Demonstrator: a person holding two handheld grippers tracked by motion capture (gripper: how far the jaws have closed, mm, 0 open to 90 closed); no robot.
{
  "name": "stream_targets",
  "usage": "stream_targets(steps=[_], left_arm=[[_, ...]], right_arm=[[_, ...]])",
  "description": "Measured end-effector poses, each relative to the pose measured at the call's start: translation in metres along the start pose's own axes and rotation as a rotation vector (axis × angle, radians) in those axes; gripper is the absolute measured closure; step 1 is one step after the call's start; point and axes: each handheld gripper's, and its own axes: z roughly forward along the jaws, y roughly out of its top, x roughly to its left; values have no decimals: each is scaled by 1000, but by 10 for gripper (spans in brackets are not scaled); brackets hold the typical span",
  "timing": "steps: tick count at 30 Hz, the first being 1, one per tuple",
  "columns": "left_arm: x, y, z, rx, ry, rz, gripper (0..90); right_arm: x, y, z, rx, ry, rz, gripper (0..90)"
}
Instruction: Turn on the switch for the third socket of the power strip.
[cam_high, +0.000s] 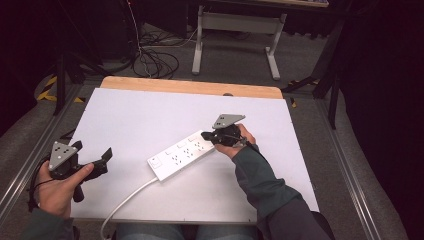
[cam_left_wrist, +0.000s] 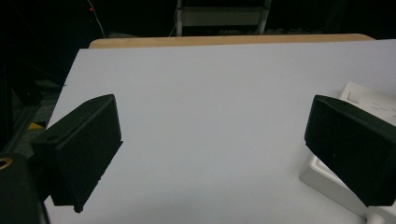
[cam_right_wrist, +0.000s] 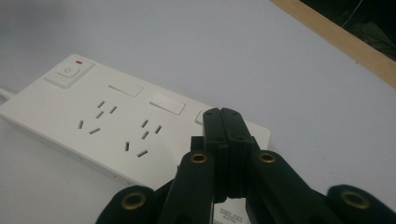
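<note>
Right gripper (cam_high: 207, 135): we find its jaws pressed fully together, nothing between them, tips over the far end of the power strip.
Power strip (cam_high: 181, 154): white, lying flat on the table (cam_high: 150, 115), directly beneath our right jaws; its cord end points toward our left gripper.
Left gripper (cam_high: 102, 160): jaws spread wide, empty, well apart from the strip.

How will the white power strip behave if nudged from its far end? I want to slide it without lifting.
The power strip looks rigid and flat, so it should slide on the smooth white table without tipping. Pushed at one end by the shut right gripper, it would probably pivot. Its cord may drag.
</note>
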Motion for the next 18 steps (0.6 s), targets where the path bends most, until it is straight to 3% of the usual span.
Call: stream_targets(steps=[18], left_arm=[[1, -2, -3, 5, 8, 3, 45]], right_arm=[[1, 2, 13, 14, 15, -13, 900]])
